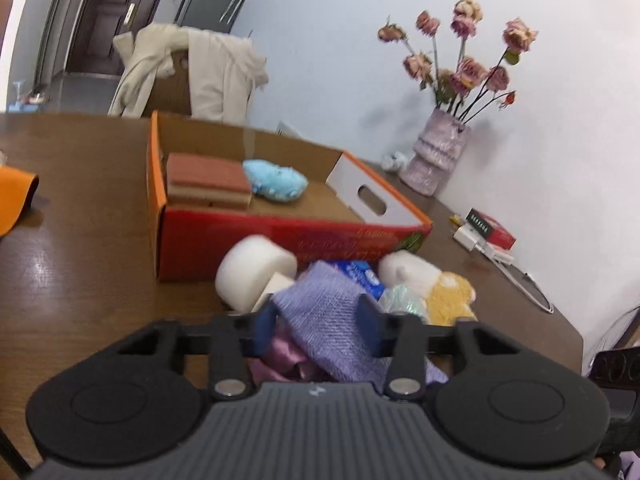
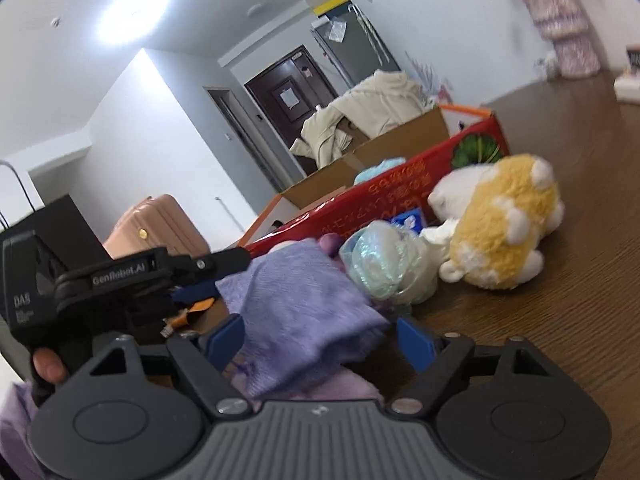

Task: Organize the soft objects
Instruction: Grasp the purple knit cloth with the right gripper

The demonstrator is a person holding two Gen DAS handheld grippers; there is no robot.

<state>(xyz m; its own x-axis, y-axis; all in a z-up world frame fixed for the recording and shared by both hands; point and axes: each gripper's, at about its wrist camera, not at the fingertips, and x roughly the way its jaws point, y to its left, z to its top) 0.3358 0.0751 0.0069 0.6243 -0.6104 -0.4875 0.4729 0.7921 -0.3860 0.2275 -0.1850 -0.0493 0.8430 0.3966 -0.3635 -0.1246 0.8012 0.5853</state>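
Both claws at the purple cloth [image 1: 324, 312] on the desk [image 1: 88, 248].
Left claw [image 1: 320, 324] pinches the cloth; right claw [image 2: 320, 336] straddles it, pads not pressing, near the red box [image 1: 280, 236].

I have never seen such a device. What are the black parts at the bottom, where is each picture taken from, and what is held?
No robot: a person holds a two-finger gripper in each hand, with a camera on each looking forward. One picture is from the left gripper, the other from the right gripper. On the table stand a red box, a plush toy and a vase. The left gripper pinches a purple cloth. The right gripper's open fingers stand around the same cloth.
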